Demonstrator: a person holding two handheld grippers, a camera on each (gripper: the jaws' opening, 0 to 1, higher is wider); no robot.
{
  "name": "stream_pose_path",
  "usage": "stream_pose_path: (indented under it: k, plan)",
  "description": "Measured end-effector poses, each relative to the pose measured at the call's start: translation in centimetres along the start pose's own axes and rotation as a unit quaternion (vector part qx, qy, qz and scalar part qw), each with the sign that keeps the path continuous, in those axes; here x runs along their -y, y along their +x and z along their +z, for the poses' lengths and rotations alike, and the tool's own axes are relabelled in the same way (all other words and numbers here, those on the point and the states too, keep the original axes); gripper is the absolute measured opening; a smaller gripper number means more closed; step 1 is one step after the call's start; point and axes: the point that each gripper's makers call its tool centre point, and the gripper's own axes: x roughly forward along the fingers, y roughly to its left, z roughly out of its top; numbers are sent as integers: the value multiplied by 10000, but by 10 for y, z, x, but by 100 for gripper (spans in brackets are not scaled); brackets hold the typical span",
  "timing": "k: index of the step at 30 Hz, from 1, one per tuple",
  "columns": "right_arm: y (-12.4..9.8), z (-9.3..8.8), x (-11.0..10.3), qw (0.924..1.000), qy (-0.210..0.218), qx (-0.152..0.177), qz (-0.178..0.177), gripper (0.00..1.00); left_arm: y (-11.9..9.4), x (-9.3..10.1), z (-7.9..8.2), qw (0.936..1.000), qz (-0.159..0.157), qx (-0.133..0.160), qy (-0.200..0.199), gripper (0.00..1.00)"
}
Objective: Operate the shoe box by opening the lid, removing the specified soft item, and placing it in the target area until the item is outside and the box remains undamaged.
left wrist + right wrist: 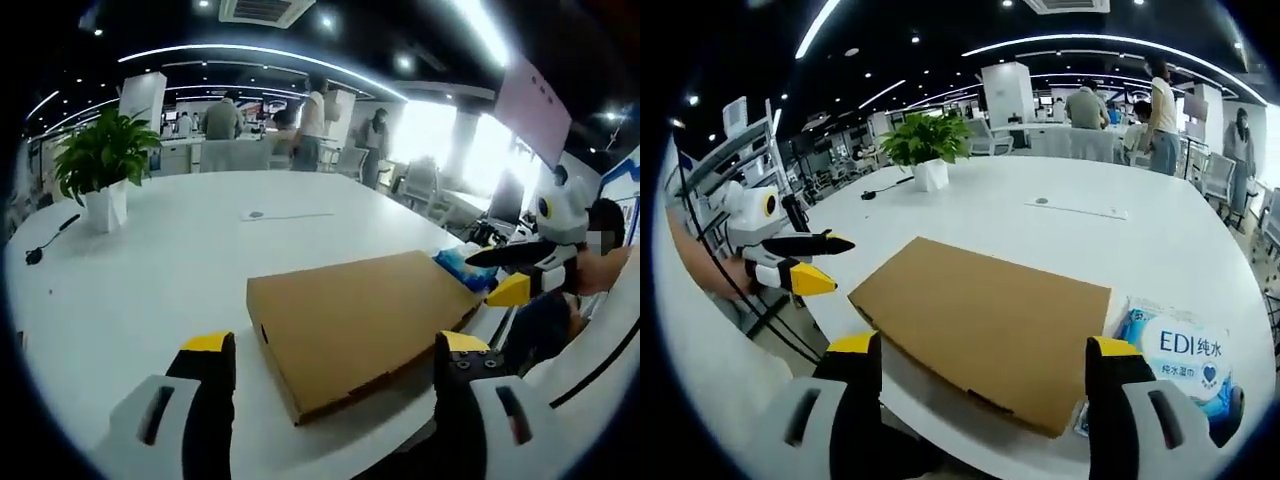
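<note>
A flat brown cardboard shoe box (350, 320) lies with its lid closed near the edge of the white table (170, 270). My left gripper (335, 345) is open, its jaws spread wide on either side of the near end of the box, touching nothing. From the opposite side, my right gripper (982, 348) is also open and straddles the box (985, 320) without contact. A soft blue wipes pack (1185, 365) marked "EDI" lies on the table beside the box, by my right jaw; its blue corner (465, 268) peeks out past the box. Each gripper shows in the other's view: right gripper (515, 272), left gripper (812, 262).
A potted plant (100, 165) in a white pot and a black cable (50, 240) sit at the far side of the table. A thin white strip (1075, 208) lies beyond the box. Several people (310, 120) stand among desks and chairs behind. A person's arm (710, 265) holds the left gripper.
</note>
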Motion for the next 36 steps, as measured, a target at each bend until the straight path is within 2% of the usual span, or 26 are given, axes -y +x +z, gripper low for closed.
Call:
stream_pose_path:
  k: [1, 2, 3, 4, 6, 8, 11, 12, 15, 17, 19, 25, 28, 30, 32, 36]
  plan:
    - [-2, 3, -5, 9994, 92, 331, 98, 87, 0, -1, -2, 10000, -60, 0, 19, 88]
    - [-4, 5, -4, 9990, 35, 443, 35, 87, -1, -4, -1, 10000, -39, 60, 59, 88]
    - [-6, 7, -2, 9985, -21, 554, -29, 87, -4, -3, 9, 9993, -93, 369, 39, 86]
    - [-12, 7, 6, 9983, 12, 567, -149, 86, -2, -3, 9, 9994, -89, 329, 48, 84]
    - [-13, 7, 9, 9981, 62, 595, -162, 80, -1, -4, 8, 9995, -63, 297, 115, 82]
    - [-14, 8, 12, 9978, 111, 623, -175, 77, 0, -4, 7, 9995, -36, 265, 182, 85]
    - [-18, 18, 11, 9949, 103, 997, -93, 79, 1, -3, 6, 9993, 6, 255, 267, 92]
    - [-20, 21, 13, 9939, 89, 1094, -108, 79, 2, -2, 7, 9993, -15, 297, 214, 99]
    - [-24, 24, 19, 9904, 164, 1362, -149, 81, 4, 2, 8, 9995, -13, 328, 37, 99]
    - [-22, 16, 19, 9919, 178, 1248, -147, 78, 4, -2, -9, 9999, 43, -136, -1, 99]
    - [-22, 13, 19, 9919, 27, 1255, -190, 77, 2, 1, -5, 9998, 70, 4, 169, 99]
    - [-26, 4, 16, 9914, -293, 1251, -237, 74, 2, 8, -4, 9993, 110, 71, 348, 96]
    - [-25, -7, 21, 9922, -255, 1193, -265, 75, 6, 6, -8, 9990, 220, 11, 380, 97]
    - [-27, -13, 23, 9925, -230, 1158, -315, 75, 7, 14, -5, 9989, 226, 38, 415, 96]
    - [-31, -12, 24, 9919, -226, 1195, -359, 75, 4, 18, 4, 9976, 277, 269, 573, 97]
    - [-37, -14, 25, 9896, -287, 1348, -420, 76, 2, 23, 4, 9975, 221, 331, 588, 97]
